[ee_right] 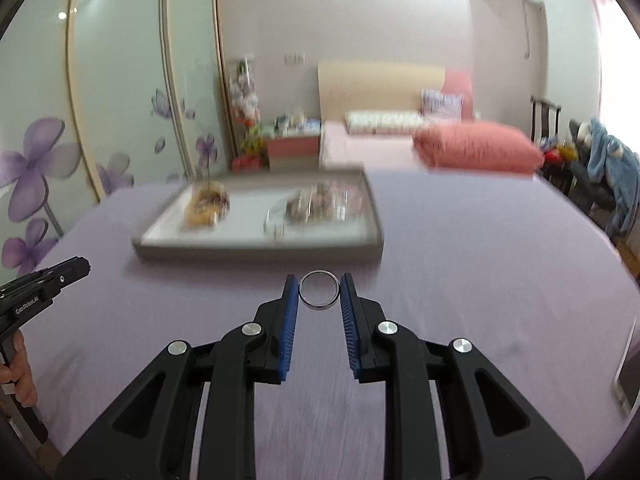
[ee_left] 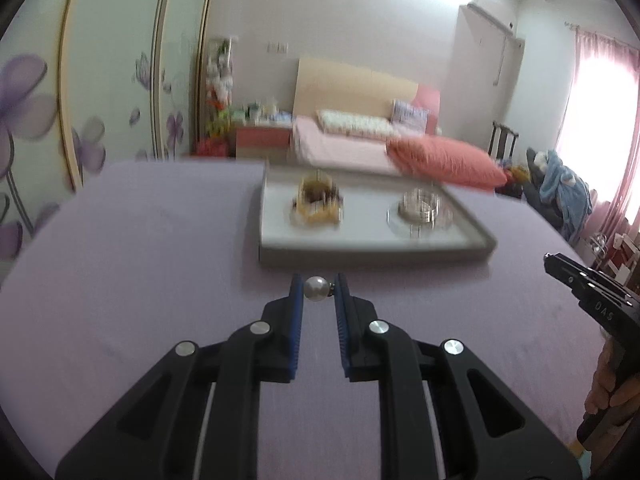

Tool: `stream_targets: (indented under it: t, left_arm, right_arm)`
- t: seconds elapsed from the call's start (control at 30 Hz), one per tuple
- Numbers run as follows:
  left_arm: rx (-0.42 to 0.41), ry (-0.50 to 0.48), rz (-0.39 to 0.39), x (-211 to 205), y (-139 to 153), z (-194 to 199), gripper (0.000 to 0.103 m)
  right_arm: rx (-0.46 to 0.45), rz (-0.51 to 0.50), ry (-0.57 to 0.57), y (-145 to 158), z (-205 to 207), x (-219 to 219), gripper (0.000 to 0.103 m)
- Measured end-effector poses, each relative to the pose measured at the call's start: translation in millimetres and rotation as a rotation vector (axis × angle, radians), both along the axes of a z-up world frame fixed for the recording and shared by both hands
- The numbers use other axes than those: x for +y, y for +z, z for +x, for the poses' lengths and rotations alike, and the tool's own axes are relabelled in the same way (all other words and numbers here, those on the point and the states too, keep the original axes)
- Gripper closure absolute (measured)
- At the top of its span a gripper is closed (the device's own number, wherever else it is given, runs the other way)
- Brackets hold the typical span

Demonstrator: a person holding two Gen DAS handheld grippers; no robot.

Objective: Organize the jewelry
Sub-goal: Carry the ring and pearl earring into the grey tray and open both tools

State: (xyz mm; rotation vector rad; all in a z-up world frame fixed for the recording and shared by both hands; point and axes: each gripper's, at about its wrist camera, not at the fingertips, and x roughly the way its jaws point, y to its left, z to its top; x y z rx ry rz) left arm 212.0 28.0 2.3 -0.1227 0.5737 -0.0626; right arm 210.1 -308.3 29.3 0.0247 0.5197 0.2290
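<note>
Left hand-held gripper (ee_left: 318, 289) pinches a pearl earring (ee_left: 316, 289) between its blue pads (ee_left: 297, 300), jaws narrowed onto it, the pearl against the left pad and the small metal post end toward the right one. Right hand-held gripper (ee_right: 319, 291) holds a ring (ee_right: 319, 291) the same way, clamped across its width so the hoop faces the camera. Both pieces hang above the lilac surface (ee_left: 140, 260), just short of the near edge of the grey tray (ee_left: 360, 258) that sits toward the far edge. On the tray stand two blurred holders, a golden-brown one (ee_left: 316, 200) to the left and a clear, silvery one (ee_left: 420, 208) to the right; what they carry I cannot make out. Each piece looks very light, hard and smooth, so I would judge slipping the main worry: the round pearl could roll out of the pads, and the thin post looks easy to bend if squeezed or knocked. The ring seems stiff enough to bear a firm pinch across its band, which is where it is best held. Setting either down likely wants a slow, low release, or it may bounce and roll off the tray.
</note>
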Motion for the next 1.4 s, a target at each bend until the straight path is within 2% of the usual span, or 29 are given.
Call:
stream_targets:
  t: [0.07, 0.17, 0.23, 0.43, 0.6, 0.87, 1.4]
  left_arm:
    - [-0.059, 0.008, 0.01, -2.9, 16.2, 7.4, 0.087]
    - [-0.129, 0.002, -0.001, -8.6, 35.8, 22.1, 0.087]
    - [-0.162, -0.002, -0.006, -13.6, 42.9, 36.4, 0.087]
    - [-0.193, -0.009, -0.011, -22.8, 44.7, 82.0, 0.087]
    - [-0.221, -0.015, 0.001, -26.9, 38.6, 116.8, 0.087]
    - [-0.2, -0.011, -0.004, -30.6, 18.2, 158.9, 0.087]
    - [-0.157, -0.042, 0.005, -39.3, -3.7, 185.4, 0.086]
  right_arm:
    - [-0.074, 0.015, -0.006, 17.4, 9.8, 4.7, 0.081]
    - [-0.14, 0.048, -0.009, 32.7, 29.5, 10.8, 0.081]
    - [-0.164, 0.073, -0.006, 36.6, 43.0, 14.9, 0.081]
    - [-0.177, 0.114, -0.002, 30.2, 82.4, 25.1, 0.081]
    - [-0.16, 0.12, -0.008, 21.1, 112.7, 31.1, 0.081]
    - [-0.066, 0.124, -0.019, -8.7, 157.4, 41.7, 0.081]
    - [0.02, 0.11, -0.019, -29.9, 180.1, 53.0, 0.08]
